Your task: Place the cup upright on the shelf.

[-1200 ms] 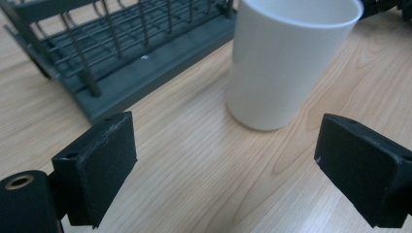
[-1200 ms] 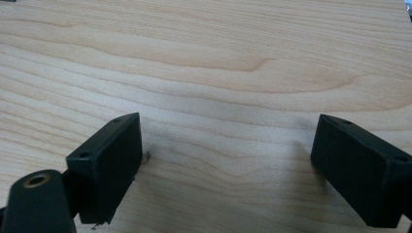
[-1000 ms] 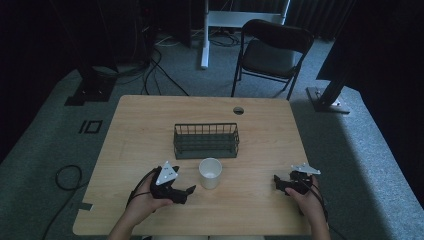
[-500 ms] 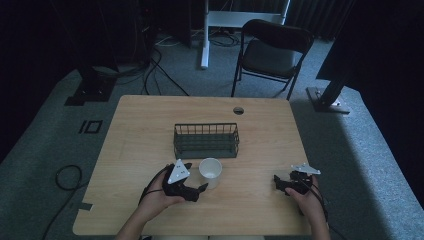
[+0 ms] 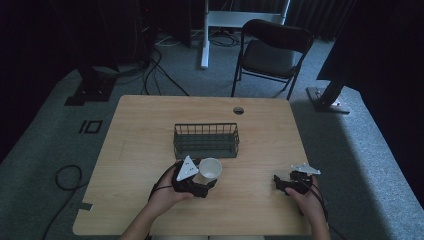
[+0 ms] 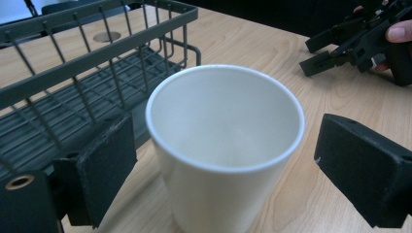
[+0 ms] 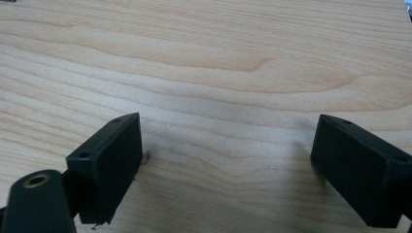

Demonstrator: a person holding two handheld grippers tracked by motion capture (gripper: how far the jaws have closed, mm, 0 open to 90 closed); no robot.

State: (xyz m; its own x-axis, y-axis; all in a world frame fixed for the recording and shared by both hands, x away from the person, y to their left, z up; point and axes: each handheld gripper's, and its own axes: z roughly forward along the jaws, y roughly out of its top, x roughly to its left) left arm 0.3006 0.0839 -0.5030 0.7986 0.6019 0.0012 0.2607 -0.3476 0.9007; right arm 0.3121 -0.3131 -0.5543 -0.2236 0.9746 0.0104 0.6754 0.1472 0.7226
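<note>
A white paper cup [image 5: 210, 168] [image 6: 226, 145] stands upright on the wooden table [image 5: 140, 135], just in front of a dark wire basket [image 5: 206, 140] [image 6: 73, 82]. My left gripper [image 5: 204, 186] [image 6: 226, 167] is open, its two pads on either side of the cup with gaps on both sides. My right gripper [image 5: 276, 183] [image 7: 226, 167] rests open low over bare wood near the table's right front, nothing between its pads. In the left gripper view the right gripper [image 6: 359, 43] lies at the upper right, held by a hand.
The basket is empty and sits mid-table. A round cable hole [image 5: 238, 110] is in the tabletop near the far edge. A black folding chair [image 5: 270, 55] stands beyond the table, and cables [image 5: 65, 175] lie on the carpet at the left.
My left gripper has moved right and forward from the table's left front until its open jaws flank the cup. The right gripper has stayed in place.
</note>
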